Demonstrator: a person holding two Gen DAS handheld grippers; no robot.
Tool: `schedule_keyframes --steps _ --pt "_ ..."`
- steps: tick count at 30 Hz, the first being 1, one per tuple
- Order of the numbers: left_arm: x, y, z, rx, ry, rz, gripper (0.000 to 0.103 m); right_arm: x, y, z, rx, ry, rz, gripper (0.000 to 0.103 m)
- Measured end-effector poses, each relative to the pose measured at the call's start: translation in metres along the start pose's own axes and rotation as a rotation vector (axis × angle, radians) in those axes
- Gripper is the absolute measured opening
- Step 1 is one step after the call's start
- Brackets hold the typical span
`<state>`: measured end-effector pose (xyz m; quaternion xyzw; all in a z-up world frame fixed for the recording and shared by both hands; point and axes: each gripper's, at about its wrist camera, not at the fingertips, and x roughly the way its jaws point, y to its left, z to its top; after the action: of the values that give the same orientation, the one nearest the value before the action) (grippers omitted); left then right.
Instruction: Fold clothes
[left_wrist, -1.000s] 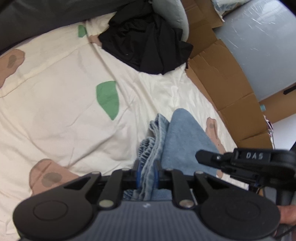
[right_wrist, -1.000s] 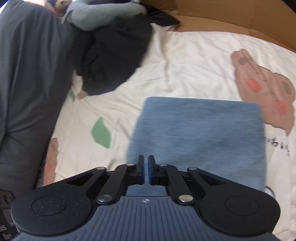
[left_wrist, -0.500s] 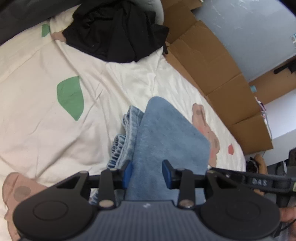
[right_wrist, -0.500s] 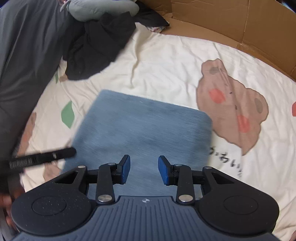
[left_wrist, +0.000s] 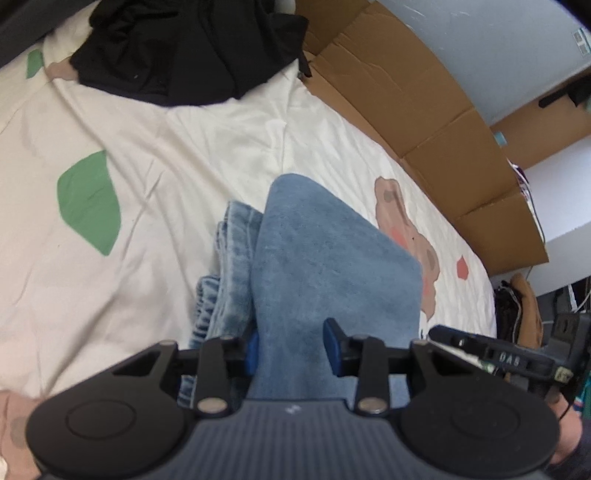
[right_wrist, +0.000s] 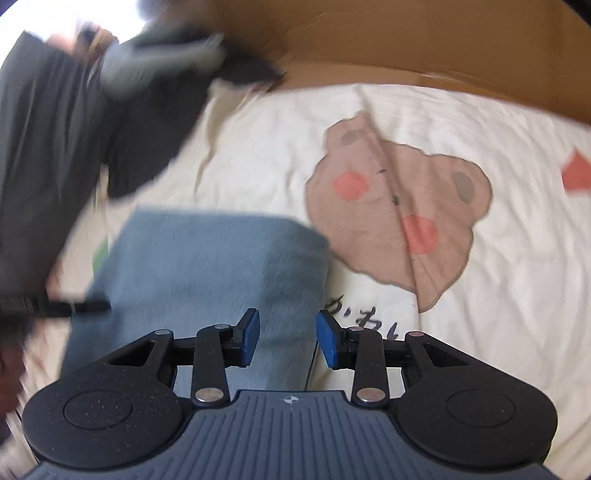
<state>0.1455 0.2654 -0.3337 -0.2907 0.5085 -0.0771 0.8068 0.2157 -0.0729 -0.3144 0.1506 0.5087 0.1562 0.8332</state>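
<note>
Left gripper (left_wrist: 290, 350): jaws apart but closing, folded denim between the blue pads (left_wrist: 330, 347), no clear press on the cloth yet. It sits over the near end of the folded jeans (left_wrist: 325, 266), pointing steeply down at them.

Right gripper (right_wrist: 284, 336): jaws parted, pads not pressing on anything; it hovers over the near right corner of the same jeans (right_wrist: 207, 273), edge of the fold between and under the fingers. Frame is motion-blurred. The left gripper's fingertip pokes in at the left edge of that view.

Jeans: light-blue denim, already folded into a compact rectangle, lying flat on the cream bedsheet (left_wrist: 184, 155) with bear and leaf prints. In the left view, the gathered waistband and hem layers (left_wrist: 225, 266) stick out along the left side of the stack.

Farther out: a crumpled black garment (left_wrist: 192, 48) at the far end of the bed, well apart from the jeans; cardboard (left_wrist: 424, 122) lines the bed's far side.

Handling, judged: denim is soft but thick, fairly heavy for cloth, not slippery, nothing fragile. Stacked layers will slide and splay if only the top one is pinched. Best hold: the near folded edge, both corners, pads biting through all layers. The protruding waistband side needs tucking or squaring.
</note>
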Motion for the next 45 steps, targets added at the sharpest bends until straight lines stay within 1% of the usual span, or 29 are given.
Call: schedule_keyframes --steps 1,2,3,5,7,10,13,15,19,21,22,25,27,30,33,35,37,38,40,42,43,45 --pt "-0.001 0.000 0.001 -0.004 0.002 0.006 0.008 0.002 -0.008 -0.002 0.052 -0.011 0.017 0.041" --pt "-0.003 0.001 0.001 -0.013 0.001 0.004 0.008 0.006 -0.013 -0.003 0.082 -0.005 0.032 0.041" --pt "-0.007 0.002 0.001 -0.026 -0.006 -0.008 0.008 0.009 -0.014 -0.004 0.076 0.003 0.034 0.041" --pt "-0.016 -0.003 0.001 -0.012 -0.021 -0.014 0.007 0.012 -0.012 -0.006 0.035 0.006 0.031 0.041" --pt "-0.025 -0.009 0.001 0.007 -0.035 -0.012 0.007 0.012 -0.012 -0.006 0.037 0.010 0.050 0.041" --pt "-0.031 -0.008 0.003 0.001 -0.036 -0.005 0.007 0.007 -0.008 -0.002 0.025 -0.012 0.065 0.041" --pt "-0.023 0.001 0.003 -0.001 -0.028 0.006 0.007 0.007 -0.003 0.002 0.001 -0.025 0.075 0.041" --pt "-0.019 0.008 0.002 -0.035 -0.021 0.015 0.007 0.010 0.001 0.006 -0.009 -0.023 0.077 0.041" --pt "-0.026 0.008 0.001 -0.020 -0.037 0.013 0.007 0.015 0.010 0.011 -0.040 -0.032 0.091 0.041" --pt "-0.024 0.017 0.000 -0.047 -0.029 0.023 0.007 0.019 0.013 0.012 -0.045 -0.032 0.091 0.041" --pt "-0.022 0.023 -0.001 -0.064 -0.026 0.027 0.007 0.022 0.014 0.012 -0.046 -0.031 0.087 0.041" --pt "-0.010 0.035 -0.008 -0.063 -0.022 0.038 0.008 0.036 0.014 0.014 -0.064 -0.020 0.074 0.041" --pt "-0.008 0.038 -0.008 -0.086 -0.021 0.027 0.008 0.044 0.013 0.014 -0.073 -0.009 0.065 0.041" --pt "-0.015 0.032 -0.007 -0.072 -0.026 0.033 0.010 0.048 0.008 0.016 -0.051 -0.009 0.044 0.041" --pt "-0.026 0.025 -0.009 -0.032 -0.029 0.080 0.015 0.042 0.009 0.020 -0.053 -0.038 0.037 0.041" --pt "-0.032 0.024 -0.012 -0.026 -0.023 0.093 0.017 0.044 0.012 0.024 -0.060 -0.041 0.041 0.042" --pt "-0.034 0.024 -0.017 -0.030 -0.004 0.105 0.021 0.050 0.015 0.028 -0.070 -0.036 0.028 0.041" --pt "-0.034 0.024 -0.021 -0.026 0.003 0.110 0.021 0.054 0.016 0.029 -0.075 -0.034 0.020 0.042" --pt "-0.035 0.023 -0.028 -0.014 0.015 0.123 0.029 0.061 0.017 0.032 -0.070 -0.037 0.001 0.047" --pt "-0.036 0.023 -0.034 0.001 0.029 0.130 0.030 0.067 0.015 0.036 -0.052 -0.032 0.002 0.049" --pt "-0.036 0.023 -0.036 0.006 0.035 0.135 0.034 0.069 0.014 0.038 -0.040 -0.027 0.005 0.050" --pt "-0.037 0.023 -0.042 0.011 0.046 0.144 0.036 0.069 0.013 0.039 -0.035 -0.023 0.008 0.051"
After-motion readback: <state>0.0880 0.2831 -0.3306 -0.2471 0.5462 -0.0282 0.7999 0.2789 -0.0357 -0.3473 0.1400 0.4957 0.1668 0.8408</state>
